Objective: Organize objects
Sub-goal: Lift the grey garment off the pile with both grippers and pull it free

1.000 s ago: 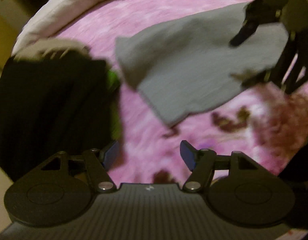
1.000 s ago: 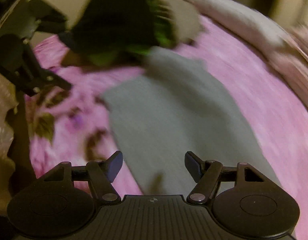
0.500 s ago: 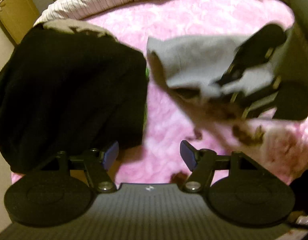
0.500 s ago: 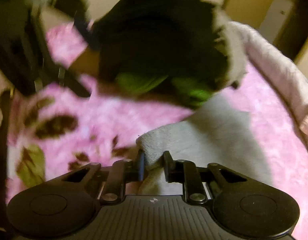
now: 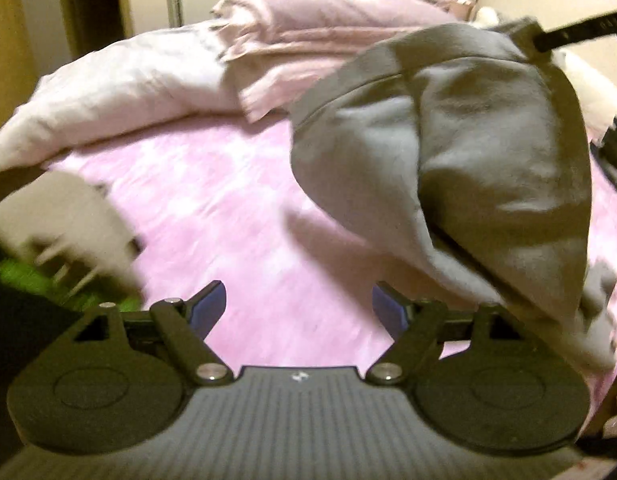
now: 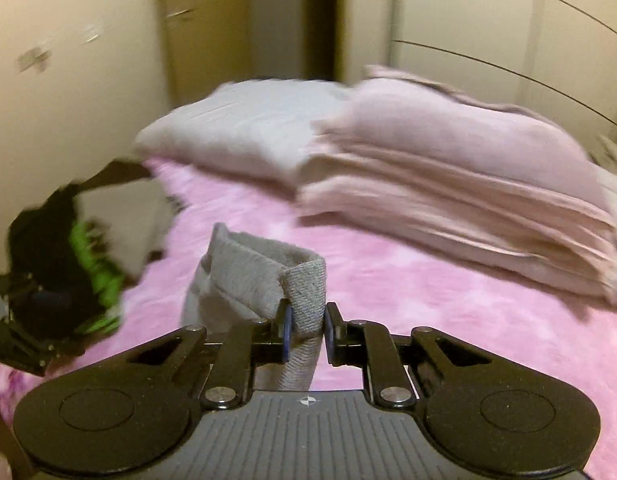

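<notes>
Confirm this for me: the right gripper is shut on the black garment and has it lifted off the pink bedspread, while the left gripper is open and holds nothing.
Wrong on one point. The right gripper is shut on the grey garment, not the black one; the right wrist view shows grey fabric pinched between its pads. The rest holds: it hangs above the pink bedspread, and the left gripper is open and holds nothing.

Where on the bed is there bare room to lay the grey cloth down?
Bare pink blanket lies between the dark and green clothes pile and the hanging grey knit cloth. The far end is crowded by stacked pale pink bedding.
</notes>
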